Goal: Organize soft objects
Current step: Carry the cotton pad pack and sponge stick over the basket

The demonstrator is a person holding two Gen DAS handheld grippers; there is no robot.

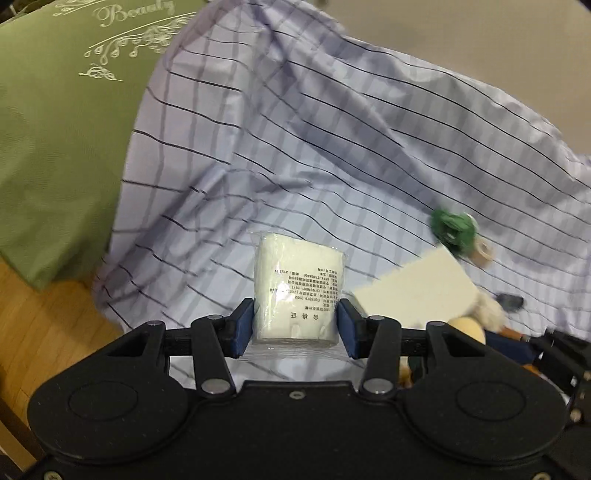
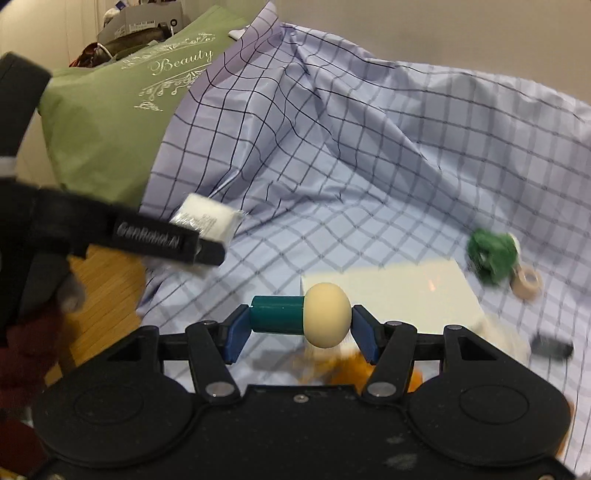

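A wrapped white pack [image 1: 295, 291] sits clamped between the left gripper's [image 1: 295, 325] fingers, while the right gripper's [image 2: 299, 326] fingers pinch a mushroom-shaped toy [image 2: 303, 317] above the checked cloth [image 2: 332, 166].

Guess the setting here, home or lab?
Probably a home room, not certain: a checked sheet is spread out like bedding, a green cushion sits beside it, wooden flooring shows below, and household clutter is piled behind.

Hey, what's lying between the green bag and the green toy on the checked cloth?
Only bare checked cloth, rumpled, between the green bag and the green toy. The right wrist view shows it best.
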